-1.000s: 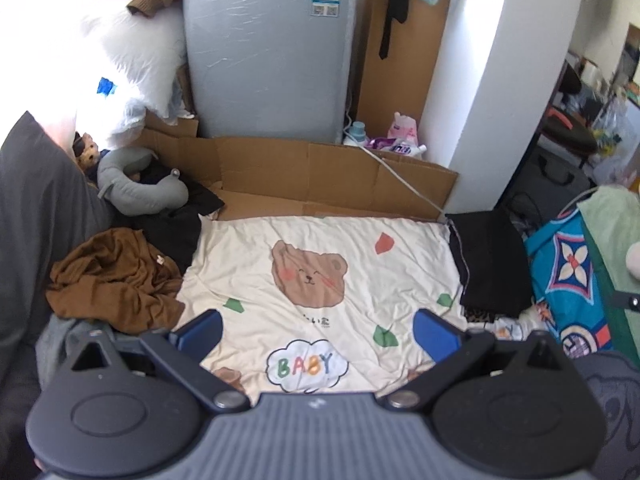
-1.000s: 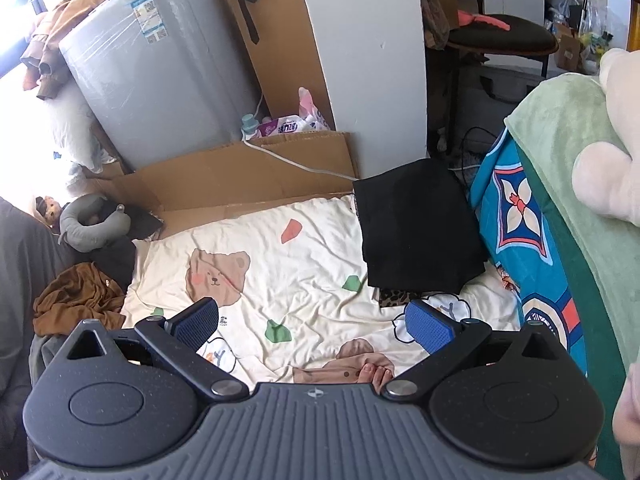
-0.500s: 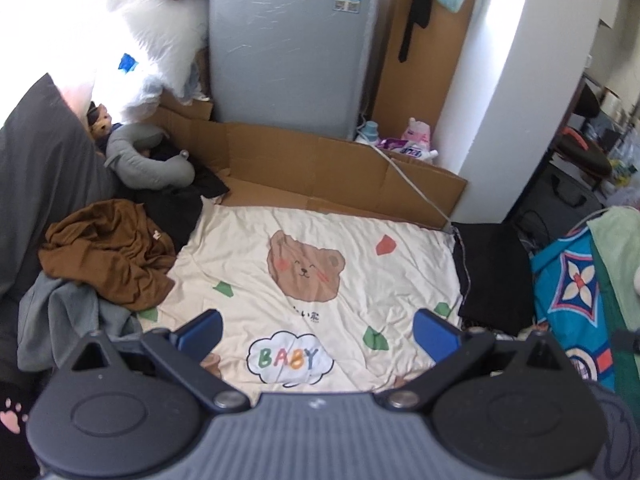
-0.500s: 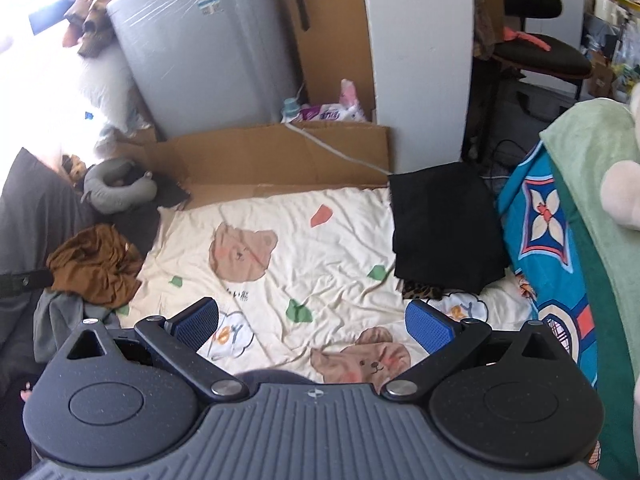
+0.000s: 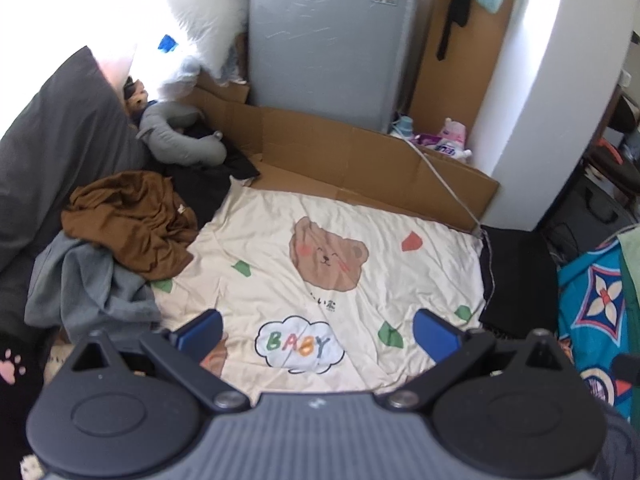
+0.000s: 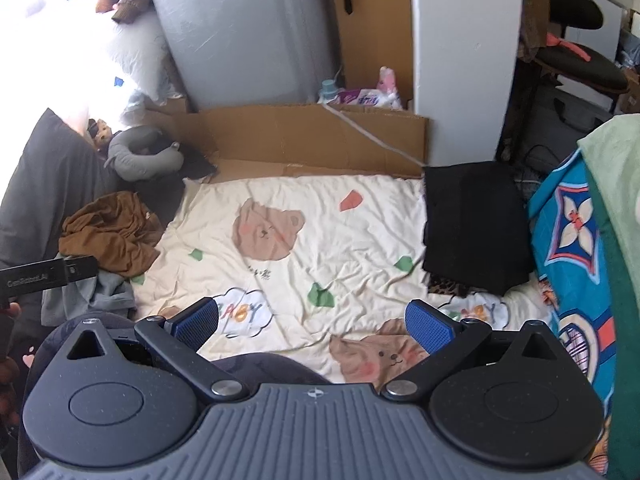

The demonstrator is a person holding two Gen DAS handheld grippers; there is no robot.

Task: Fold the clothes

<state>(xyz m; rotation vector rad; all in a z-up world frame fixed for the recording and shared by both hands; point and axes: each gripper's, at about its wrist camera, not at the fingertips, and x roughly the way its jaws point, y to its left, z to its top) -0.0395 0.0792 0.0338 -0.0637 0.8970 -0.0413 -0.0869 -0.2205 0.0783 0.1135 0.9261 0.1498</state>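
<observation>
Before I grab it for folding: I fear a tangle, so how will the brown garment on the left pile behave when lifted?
The brown garment lies crumpled in soft folds, so it will probably hang limp and shapeless. It looks thin, so likely light. Its edge drapes over the grey garment, which it might drag along. Both the left gripper and the right gripper are open and empty.

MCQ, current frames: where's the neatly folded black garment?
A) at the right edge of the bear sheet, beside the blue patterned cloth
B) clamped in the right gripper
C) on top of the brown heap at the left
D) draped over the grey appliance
A: the folded black garment lies flat at the right edge of the bear sheet, beside the blue patterned cloth; both grippers are open and empty.
</observation>
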